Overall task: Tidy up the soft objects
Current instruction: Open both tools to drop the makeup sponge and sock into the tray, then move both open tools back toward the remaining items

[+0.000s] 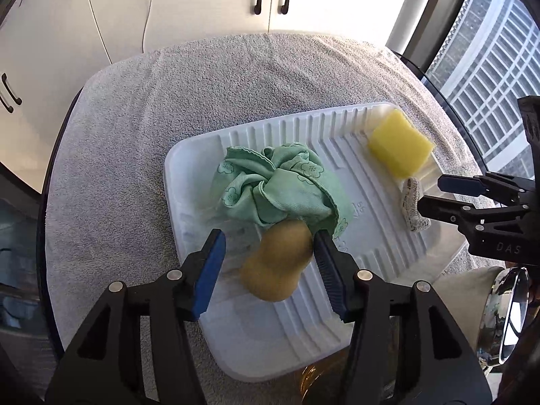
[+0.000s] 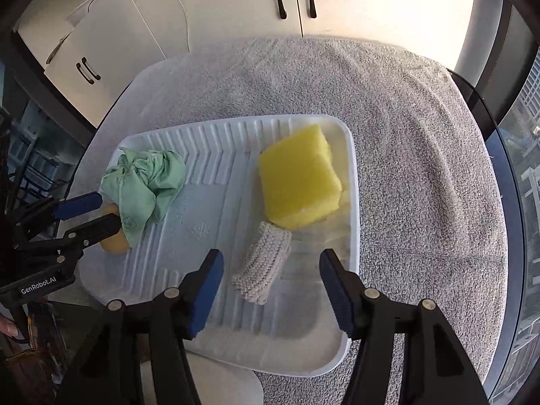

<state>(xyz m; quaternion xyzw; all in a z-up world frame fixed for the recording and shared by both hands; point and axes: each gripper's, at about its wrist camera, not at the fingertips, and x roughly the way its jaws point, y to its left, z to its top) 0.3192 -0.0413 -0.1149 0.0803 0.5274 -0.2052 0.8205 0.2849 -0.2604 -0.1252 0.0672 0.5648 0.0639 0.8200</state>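
Observation:
A white ribbed tray (image 1: 337,141) (image 2: 209,141) lies on a grey towel. In it are a crumpled green cloth (image 1: 276,185) (image 2: 145,182), a tan oval sponge (image 1: 276,263) (image 2: 114,241), a yellow sponge block (image 1: 400,143) (image 2: 300,179) and a grey knitted roll (image 1: 413,204) (image 2: 261,263). My left gripper (image 1: 268,253) (image 2: 98,211) is open, its fingers on either side of the tan sponge, whose far end lies under the green cloth. My right gripper (image 2: 270,273) (image 1: 432,192) is open, its fingers on either side of the knitted roll.
The grey towel (image 1: 202,94) (image 2: 422,168) covers a round dark-edged table. White cabinets (image 1: 202,0) stand behind it, and a window (image 1: 489,77) is on the right. A shiny metal object (image 1: 509,314) sits at the near right.

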